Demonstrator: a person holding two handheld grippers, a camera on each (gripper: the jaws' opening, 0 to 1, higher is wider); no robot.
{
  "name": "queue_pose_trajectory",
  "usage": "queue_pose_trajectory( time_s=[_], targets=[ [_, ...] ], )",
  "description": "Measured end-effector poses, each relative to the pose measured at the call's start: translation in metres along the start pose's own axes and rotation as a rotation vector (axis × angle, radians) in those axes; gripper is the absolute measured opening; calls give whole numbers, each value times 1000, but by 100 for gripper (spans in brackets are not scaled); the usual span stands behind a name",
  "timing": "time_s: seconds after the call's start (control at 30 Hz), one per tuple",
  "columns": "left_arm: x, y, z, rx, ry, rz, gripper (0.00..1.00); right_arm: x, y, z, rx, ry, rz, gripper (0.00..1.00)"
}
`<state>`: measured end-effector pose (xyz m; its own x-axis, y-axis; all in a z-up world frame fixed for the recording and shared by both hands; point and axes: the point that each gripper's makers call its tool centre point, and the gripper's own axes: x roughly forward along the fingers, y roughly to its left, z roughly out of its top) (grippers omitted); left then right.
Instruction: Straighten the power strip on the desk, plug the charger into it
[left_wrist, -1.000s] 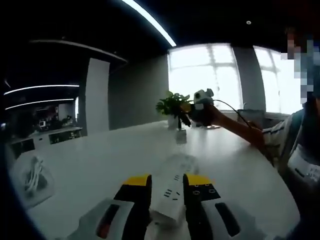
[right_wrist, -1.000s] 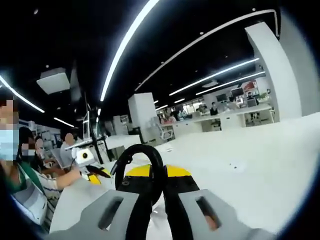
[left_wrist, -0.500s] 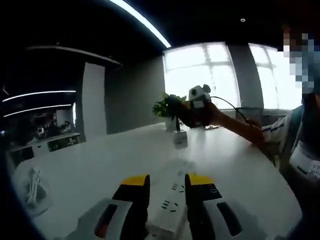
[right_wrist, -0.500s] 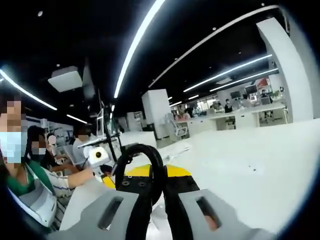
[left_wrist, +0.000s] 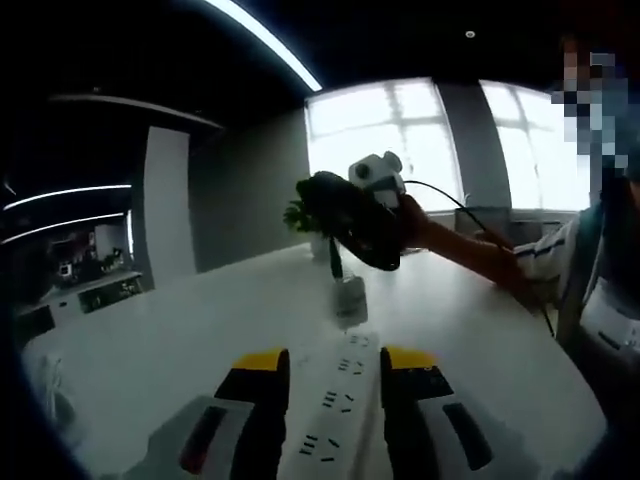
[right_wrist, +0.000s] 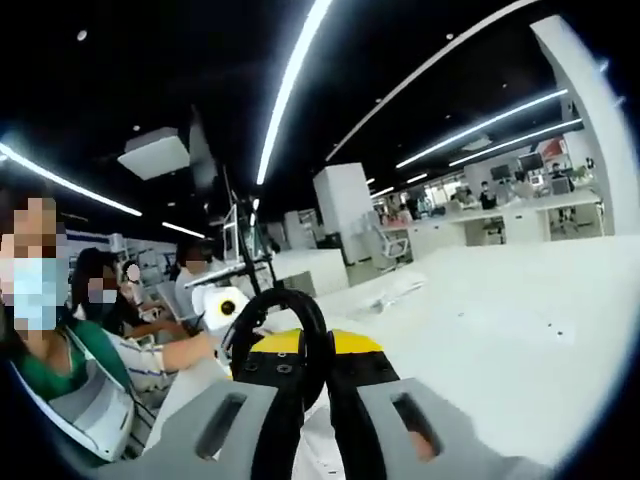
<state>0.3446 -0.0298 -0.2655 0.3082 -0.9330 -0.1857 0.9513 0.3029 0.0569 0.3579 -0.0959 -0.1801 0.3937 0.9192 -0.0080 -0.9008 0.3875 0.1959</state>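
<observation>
With the left gripper (left_wrist: 333, 400) clamped on the white power strip (left_wrist: 335, 420) at bottom centre, and the right gripper (right_wrist: 315, 375) pinching the charger's black cable (right_wrist: 275, 310), the charger (left_wrist: 350, 298) dangling mid-frame should descend slowly, prongs squared over a socket.

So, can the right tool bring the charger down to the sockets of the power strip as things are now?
Probably yes. The right tool hangs above the far end of the power strip with the charger dangling under it, and nothing lies between them. The left tool holds the strip's sides only, leaving the sockets uncovered.
</observation>
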Motion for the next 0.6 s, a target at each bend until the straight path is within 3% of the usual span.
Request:
queue_pose_trajectory(
  time_s=[0.2,0.6],
  targets=[
    [14,-4,0,1,-1,-45,37,16,17,-6,-1,36,65,6],
    [27,-9,3,-9,-23,-107,37,23,33,-5,21,42,135,6]
  ],
)
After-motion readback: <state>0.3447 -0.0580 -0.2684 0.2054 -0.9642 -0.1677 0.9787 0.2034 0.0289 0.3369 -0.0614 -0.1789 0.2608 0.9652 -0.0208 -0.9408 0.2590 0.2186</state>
